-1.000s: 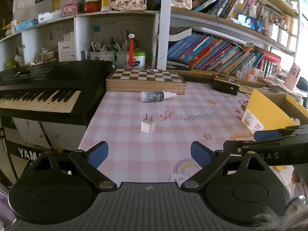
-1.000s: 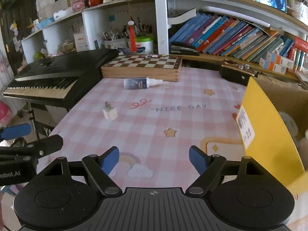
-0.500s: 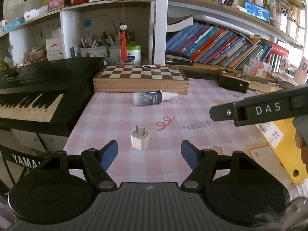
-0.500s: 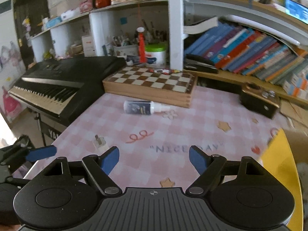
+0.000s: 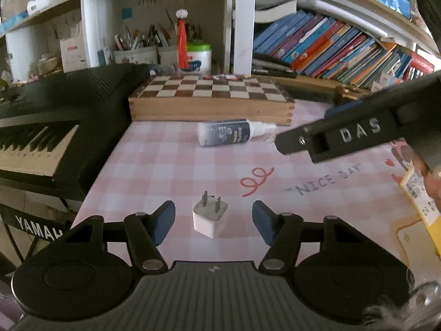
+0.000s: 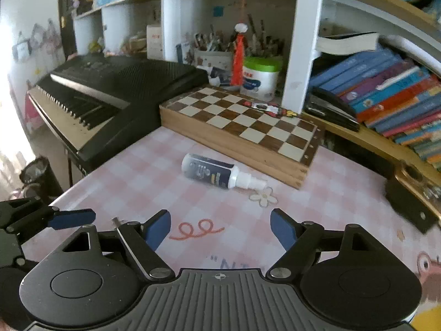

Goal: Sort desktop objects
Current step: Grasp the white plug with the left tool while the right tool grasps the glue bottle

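The left tool (image 5: 213, 218) was closing around, not yet touching, the white plug adapter (image 5: 210, 216) standing prongs-up on the table (image 5: 165, 160), while the right tool (image 6: 220, 227), spread and empty, faced the spray bottle (image 6: 212, 171).

A small white plug adapter (image 5: 210, 218) stands on the pink checked tablecloth (image 5: 154, 165) with its two metal prongs pointing up, near the table's left edge. Farther back, a spray bottle (image 5: 233, 135) lies on its side just in front of the wooden chessboard box (image 5: 209, 102); its body is clear with a dark label, and its white nozzle cap points right
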### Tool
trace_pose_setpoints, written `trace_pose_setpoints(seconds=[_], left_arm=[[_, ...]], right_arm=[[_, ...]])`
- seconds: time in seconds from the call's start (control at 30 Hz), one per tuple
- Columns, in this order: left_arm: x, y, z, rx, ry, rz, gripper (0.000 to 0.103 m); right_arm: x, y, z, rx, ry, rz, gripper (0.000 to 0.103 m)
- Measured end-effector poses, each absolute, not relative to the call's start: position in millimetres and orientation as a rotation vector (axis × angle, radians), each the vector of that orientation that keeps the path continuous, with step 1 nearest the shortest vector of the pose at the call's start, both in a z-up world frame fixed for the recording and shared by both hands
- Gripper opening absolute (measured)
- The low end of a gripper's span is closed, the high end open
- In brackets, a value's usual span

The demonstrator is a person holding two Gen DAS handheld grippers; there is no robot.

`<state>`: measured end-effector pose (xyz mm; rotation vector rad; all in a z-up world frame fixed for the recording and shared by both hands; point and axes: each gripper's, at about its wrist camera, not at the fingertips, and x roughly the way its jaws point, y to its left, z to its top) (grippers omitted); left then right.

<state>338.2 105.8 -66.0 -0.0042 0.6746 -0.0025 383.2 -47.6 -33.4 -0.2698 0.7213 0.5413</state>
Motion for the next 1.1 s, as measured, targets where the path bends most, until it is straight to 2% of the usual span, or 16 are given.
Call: trace_pose_setpoints(seconds=[0.23,0.3,0.37,0.7,0.77,0.83,1.03,1.1], left_arm=[[355.3,108.9,-82.3,-0.012,0.712,0.006,0.046],[357.5,110.0,-84.6,-0.019,0.718,0.005,0.035],[358.3,110.6,-86.5,-0.024,0.722,-0.003,0.031],[332.8,129.1,-67.7,-0.085,0.665,0.012,0.029],[321.7,135.6,-60.1,-0.100,0.651,0.018,0.029],[310.2,141.8,-53.8,-0.113,0.645,0.032,0.029],[286.8,158.4,-42.1,-0.155,0.633,0.095,0.029],[283.6,160.7,-39.1,-0.161,0.627,0.104,0.029]], right_arm=[[408.6,-28.3,-43.4,-0.360,0.718,0.612,0.081],[414.3,-22.0,-46.3,-0.393,0.717,0.639,0.081],[421.0,-15.6,-48.9,-0.430,0.712,0.677,0.081],[461.7,19.3,-63.5,-0.585,0.705,0.867,0.081],[470.0,25.9,-68.5,-0.621,0.719,0.902,0.075],[478.7,31.9,-73.8,-0.666,0.744,0.939,0.064],[505.5,36.2,-81.3,-0.637,0.863,0.976,0.051],[506.8,34.4,-81.7,-0.594,0.896,0.972,0.043]])
